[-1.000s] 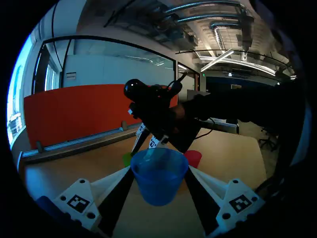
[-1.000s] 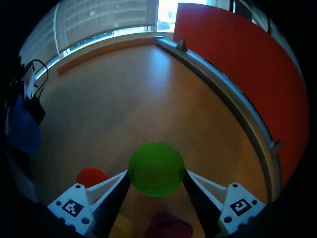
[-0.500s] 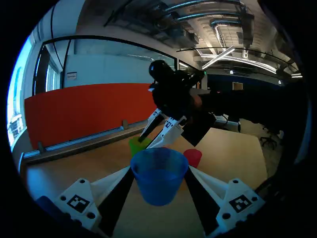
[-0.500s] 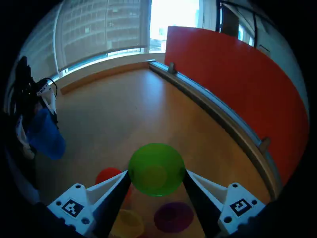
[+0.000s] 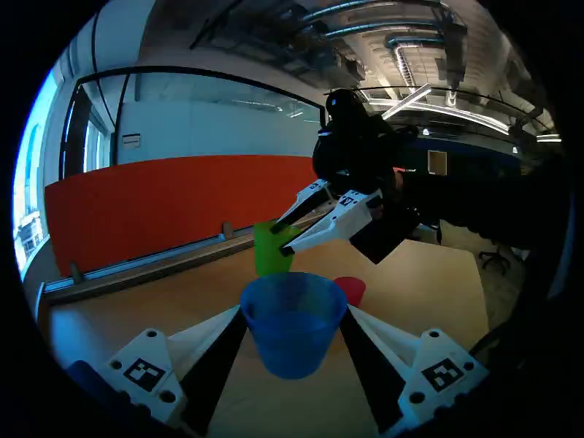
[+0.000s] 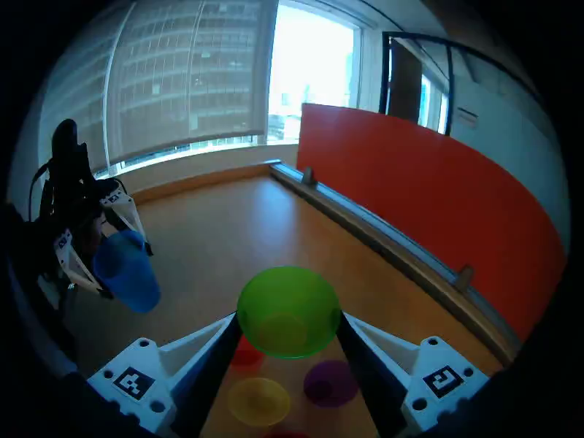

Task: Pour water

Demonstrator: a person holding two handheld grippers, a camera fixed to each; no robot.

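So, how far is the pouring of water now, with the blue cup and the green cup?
Done: both cups are grasped, the left tongs shut on the blue cup, the right tongs shut on the green cup, above the table. In hand: the two cups are held in the air, apart. Left: the pour itself; neither cup is tipped over the other. I cannot tell which holds water.

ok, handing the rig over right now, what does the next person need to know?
Left gripper: shut on blue cup.
Right gripper: shut on green cup.
Both cups held above the table, apart.
Red cup, yellow cup and purple cup stand on the table below the green cup.
Done: both grasps.
Left: the pour; no stream yet, water level unclear.
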